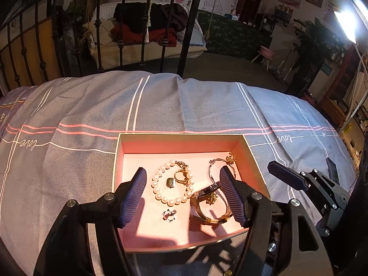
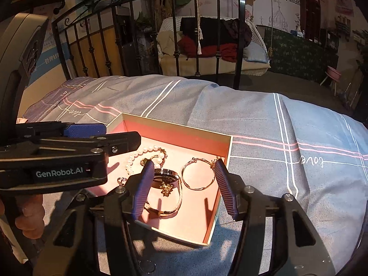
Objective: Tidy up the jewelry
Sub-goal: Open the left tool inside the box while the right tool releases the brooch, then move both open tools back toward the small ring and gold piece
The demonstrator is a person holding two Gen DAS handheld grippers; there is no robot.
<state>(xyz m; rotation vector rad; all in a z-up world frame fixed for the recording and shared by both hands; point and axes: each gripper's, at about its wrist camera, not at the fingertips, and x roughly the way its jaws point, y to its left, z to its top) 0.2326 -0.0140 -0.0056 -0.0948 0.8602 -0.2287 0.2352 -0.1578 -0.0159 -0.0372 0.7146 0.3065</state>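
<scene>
jewelry sits in the pink-lined box [image 1: 257, 161] on the grey bedspread [image 1: 92, 105], and your two grippers hang over the box's near edge. your left gripper [image 1: 184, 195] has its jaws wide apart, holding nothing; your right gripper [image 2: 184, 188] is spread the same, empty too. nearest the near edge lies a small ring [image 1: 169, 215], with the watch [image 1: 210, 204] beside it toward the right wall. behind them rests the pearl bracelet [image 1: 172, 182], looped around a gold ring [image 1: 180, 177]. farthest, by the far right corner, lies the thin bangle [image 2: 198, 174].
</scene>
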